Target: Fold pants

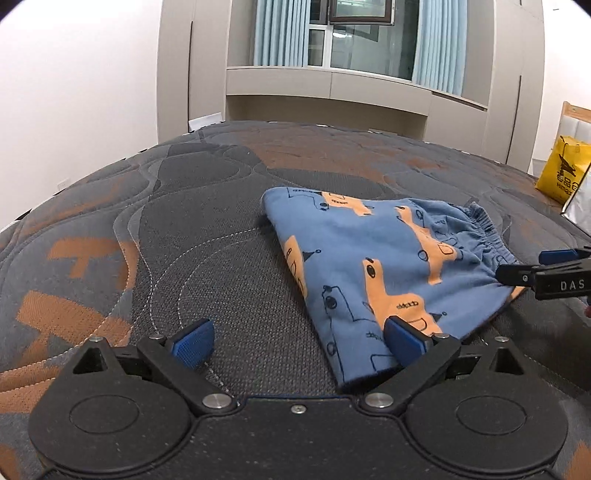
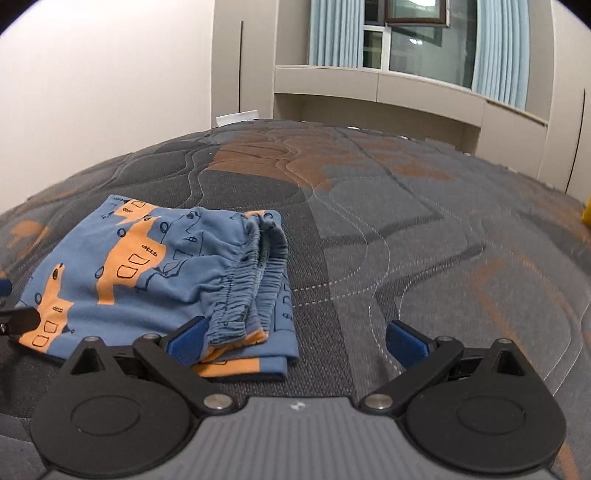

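Observation:
Blue pants with an orange print (image 1: 373, 266) lie folded into a compact stack on the patterned mattress (image 1: 221, 229); the gathered waistband is on the right side. My left gripper (image 1: 299, 345) is open at the pants' near left corner, its right finger (image 1: 402, 339) resting on the cloth. In the right wrist view the pants (image 2: 140, 273) lie at the left, waistband (image 2: 243, 280) toward me. My right gripper (image 2: 295, 343) is open, its left finger (image 2: 186, 341) at the waistband's near edge, and it also shows at the right edge of the left wrist view (image 1: 546, 271).
A yellow bag (image 1: 563, 171) and a silver item (image 1: 580, 206) sit at the mattress's right edge. Beige cabinets (image 1: 325, 88) and a curtained window (image 1: 354, 33) stand beyond the far edge. A white wall is on the left.

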`<state>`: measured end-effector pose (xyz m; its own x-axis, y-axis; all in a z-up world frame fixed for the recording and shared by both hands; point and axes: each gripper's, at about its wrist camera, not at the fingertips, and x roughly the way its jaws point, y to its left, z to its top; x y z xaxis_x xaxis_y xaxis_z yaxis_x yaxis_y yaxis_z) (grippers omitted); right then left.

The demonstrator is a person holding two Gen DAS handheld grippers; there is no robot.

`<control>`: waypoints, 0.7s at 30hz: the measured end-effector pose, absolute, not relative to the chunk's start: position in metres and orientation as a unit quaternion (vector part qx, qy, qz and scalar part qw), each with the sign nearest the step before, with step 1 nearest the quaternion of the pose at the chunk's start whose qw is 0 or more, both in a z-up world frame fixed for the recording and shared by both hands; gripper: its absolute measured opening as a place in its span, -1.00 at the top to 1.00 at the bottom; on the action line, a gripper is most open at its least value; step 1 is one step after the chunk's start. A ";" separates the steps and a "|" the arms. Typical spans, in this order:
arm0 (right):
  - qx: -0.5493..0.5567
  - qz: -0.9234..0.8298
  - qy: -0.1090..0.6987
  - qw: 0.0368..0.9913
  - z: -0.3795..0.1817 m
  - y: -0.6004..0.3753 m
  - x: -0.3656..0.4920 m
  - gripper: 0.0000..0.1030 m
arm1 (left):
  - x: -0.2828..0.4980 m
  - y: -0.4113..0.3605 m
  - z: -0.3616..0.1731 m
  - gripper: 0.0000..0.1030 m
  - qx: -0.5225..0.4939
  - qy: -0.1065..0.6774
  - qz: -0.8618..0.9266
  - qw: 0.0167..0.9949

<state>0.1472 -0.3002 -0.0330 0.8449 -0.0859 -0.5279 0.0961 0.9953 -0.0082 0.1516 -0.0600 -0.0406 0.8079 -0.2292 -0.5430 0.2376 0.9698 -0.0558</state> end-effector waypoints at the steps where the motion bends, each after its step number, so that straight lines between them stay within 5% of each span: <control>1: 0.010 -0.046 0.272 0.961 -0.032 -0.300 0.146 -1.00 | 0.151 -0.057 -0.040 -0.91 0.008 0.284 -0.126 0.951; 10: -0.015 0.009 0.218 0.976 0.004 -0.277 0.175 -1.00 | 0.167 -0.057 -0.017 -0.98 -0.010 0.235 -0.103 0.966; 18: -0.122 0.030 0.248 0.961 -0.013 -0.253 0.264 -0.99 | 0.196 -0.056 -0.040 -0.99 -0.042 0.295 -0.092 0.950; 21: -0.078 0.029 0.254 0.964 -0.021 -0.271 0.270 -0.99 | 0.198 -0.049 -0.040 -0.99 -0.062 0.299 -0.095 0.947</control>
